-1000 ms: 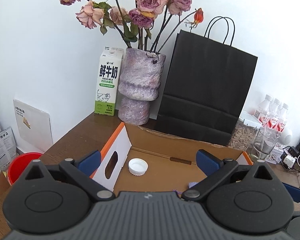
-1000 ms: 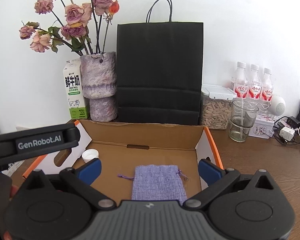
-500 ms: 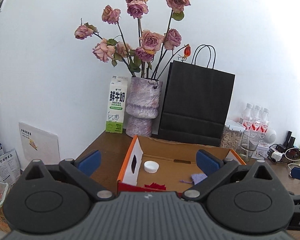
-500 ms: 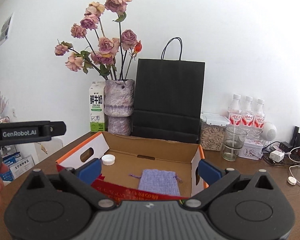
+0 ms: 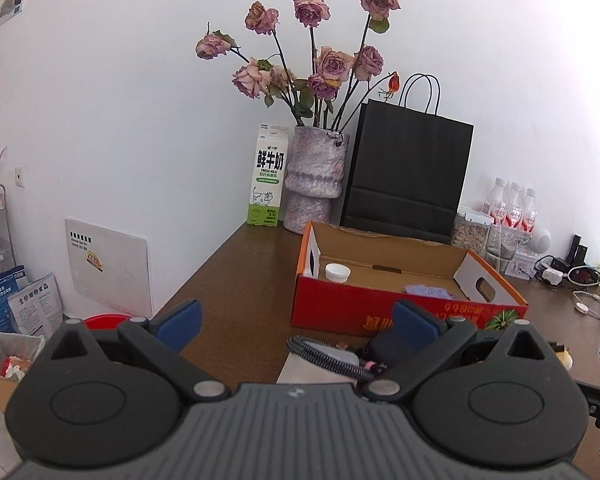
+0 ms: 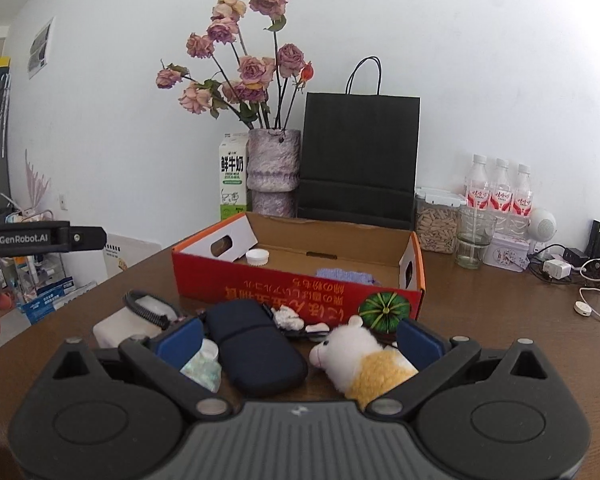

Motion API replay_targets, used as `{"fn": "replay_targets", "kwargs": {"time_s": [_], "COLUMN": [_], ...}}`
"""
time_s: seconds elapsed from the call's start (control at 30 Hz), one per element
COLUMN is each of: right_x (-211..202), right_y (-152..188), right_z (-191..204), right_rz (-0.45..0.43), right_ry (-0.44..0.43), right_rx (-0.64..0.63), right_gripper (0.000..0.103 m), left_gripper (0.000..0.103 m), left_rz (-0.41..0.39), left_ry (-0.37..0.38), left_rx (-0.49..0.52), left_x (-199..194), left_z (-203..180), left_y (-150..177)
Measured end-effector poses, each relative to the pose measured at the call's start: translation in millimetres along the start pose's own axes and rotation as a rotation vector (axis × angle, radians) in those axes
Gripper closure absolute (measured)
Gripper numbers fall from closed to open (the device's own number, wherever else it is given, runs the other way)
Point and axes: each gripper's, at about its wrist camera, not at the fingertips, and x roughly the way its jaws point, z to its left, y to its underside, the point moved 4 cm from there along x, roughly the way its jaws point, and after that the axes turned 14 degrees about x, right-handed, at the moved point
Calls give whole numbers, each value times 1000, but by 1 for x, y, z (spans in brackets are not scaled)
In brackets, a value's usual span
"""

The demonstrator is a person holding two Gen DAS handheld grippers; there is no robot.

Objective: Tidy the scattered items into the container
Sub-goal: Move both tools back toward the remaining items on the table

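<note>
A red and orange cardboard box point(image 6: 300, 294) point(image 5: 364, 312) stands open on the brown table, holding a white cap point(image 6: 257, 256) point(image 5: 337, 272) and a purple cloth pouch point(image 6: 346, 275) point(image 5: 424, 290). In front of it lie a dark blue case point(image 6: 252, 344), a white and yellow plush toy point(image 6: 364, 356), a braided cable point(image 6: 146, 312) point(image 5: 324, 356) on a white block, and a pale packet point(image 6: 202, 366). My right gripper point(image 6: 298, 342) hangs open above the case and plush. My left gripper point(image 5: 296, 324) is open too, back from the box.
Behind the box stand a milk carton point(image 5: 268, 176), a vase of dried roses point(image 5: 316, 184) and a black paper bag point(image 5: 408, 176). Water bottles point(image 6: 500, 192), a jar, a glass point(image 6: 474, 236) and chargers crowd the right side. A red bucket point(image 5: 104, 320) sits left of the table.
Both grippers have pulled back and up from over the box. The box's red front wall and the items in front of it have come into view.
</note>
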Motion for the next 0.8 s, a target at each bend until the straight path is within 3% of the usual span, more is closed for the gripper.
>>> {"fn": "replay_targets", "kwargs": {"time_s": [0.37,0.8], "right_x": [-24,-12], "right_y": [60,84], "right_z": [18,32], "right_rz": [117,184], "right_ry": [-36,-50], "right_rx": [-22,-47], "right_gripper": [0,0], "left_gripper": [0,0], "left_rz": [79,129], "left_ry": [15,20], "left_rx": [-11,-3], "left_x": [-33,-31], "left_z": [3,5], "left_y": [57,75]}}
